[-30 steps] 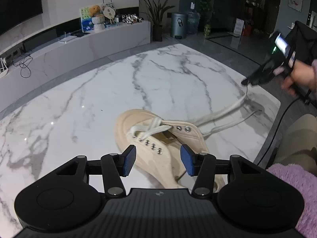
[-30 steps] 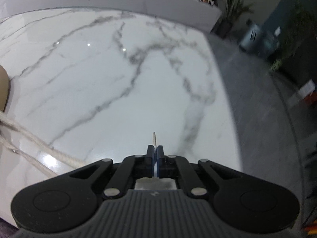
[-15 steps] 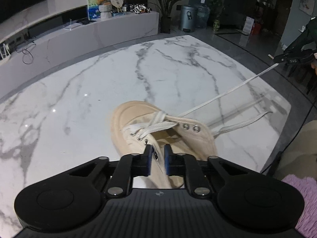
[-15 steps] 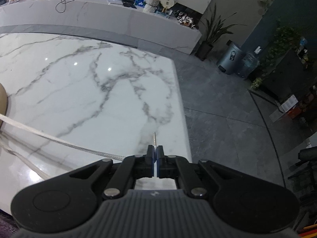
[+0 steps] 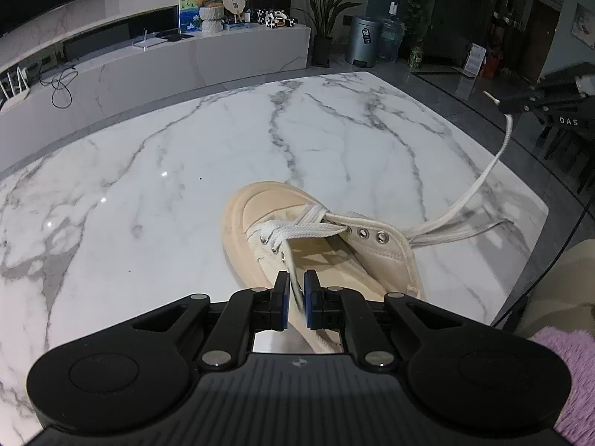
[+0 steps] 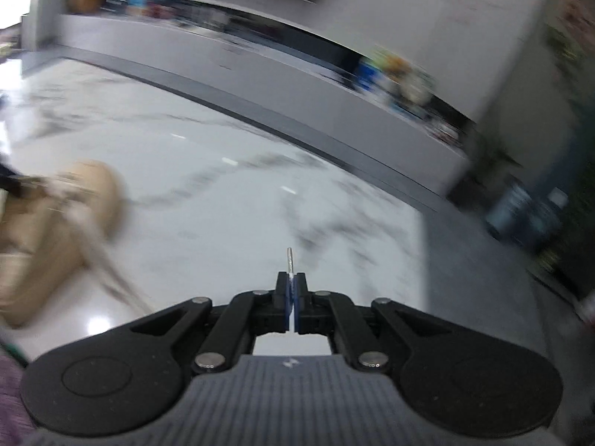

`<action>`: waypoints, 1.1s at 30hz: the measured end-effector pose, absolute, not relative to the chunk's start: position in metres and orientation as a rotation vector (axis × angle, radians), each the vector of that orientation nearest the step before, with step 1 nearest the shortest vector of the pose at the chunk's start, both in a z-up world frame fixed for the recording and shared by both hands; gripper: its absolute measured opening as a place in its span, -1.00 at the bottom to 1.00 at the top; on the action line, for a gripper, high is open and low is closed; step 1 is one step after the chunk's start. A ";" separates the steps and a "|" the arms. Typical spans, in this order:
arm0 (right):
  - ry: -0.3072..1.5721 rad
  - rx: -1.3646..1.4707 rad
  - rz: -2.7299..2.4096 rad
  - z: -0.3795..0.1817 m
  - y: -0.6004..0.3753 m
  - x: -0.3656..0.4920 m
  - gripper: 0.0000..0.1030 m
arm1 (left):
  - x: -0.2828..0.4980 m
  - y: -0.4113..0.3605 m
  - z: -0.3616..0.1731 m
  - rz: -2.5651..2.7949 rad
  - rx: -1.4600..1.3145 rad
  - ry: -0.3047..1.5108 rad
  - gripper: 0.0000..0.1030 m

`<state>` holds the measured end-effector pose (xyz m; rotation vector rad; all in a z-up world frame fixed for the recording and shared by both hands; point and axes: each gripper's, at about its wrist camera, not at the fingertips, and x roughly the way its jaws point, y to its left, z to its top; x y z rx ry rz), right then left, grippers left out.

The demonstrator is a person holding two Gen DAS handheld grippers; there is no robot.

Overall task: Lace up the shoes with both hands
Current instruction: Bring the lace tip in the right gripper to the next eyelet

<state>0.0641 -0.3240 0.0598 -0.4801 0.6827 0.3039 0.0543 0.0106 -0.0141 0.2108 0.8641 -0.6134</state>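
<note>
Left gripper fingers pinch the beige shoe's eyelet edge.

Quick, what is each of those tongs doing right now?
Left tongs: have just closed on the shoe's eyelet edge.
Right tongs: shut on the lace tip.

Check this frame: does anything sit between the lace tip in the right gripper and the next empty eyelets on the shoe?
Nothing visible does. The right gripper pinches the lace tip off to the side, above the marble table. The empty eyelets on the shoe are uncovered; the left gripper clamps the shoe's opposite eyelet edge.
</note>
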 end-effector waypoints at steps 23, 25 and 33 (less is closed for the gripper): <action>0.639 -0.632 0.936 0.013 -0.135 0.056 -0.96 | 0.055 0.017 -0.016 -0.653 0.185 0.854 -0.88; 0.662 -0.631 0.937 0.007 -0.132 0.058 -0.96 | 0.055 0.017 -0.016 -0.657 0.189 0.854 -0.88; 0.703 -0.625 0.937 -0.009 -0.126 0.070 -0.96 | 0.053 0.010 -0.014 -0.660 0.199 0.856 -0.88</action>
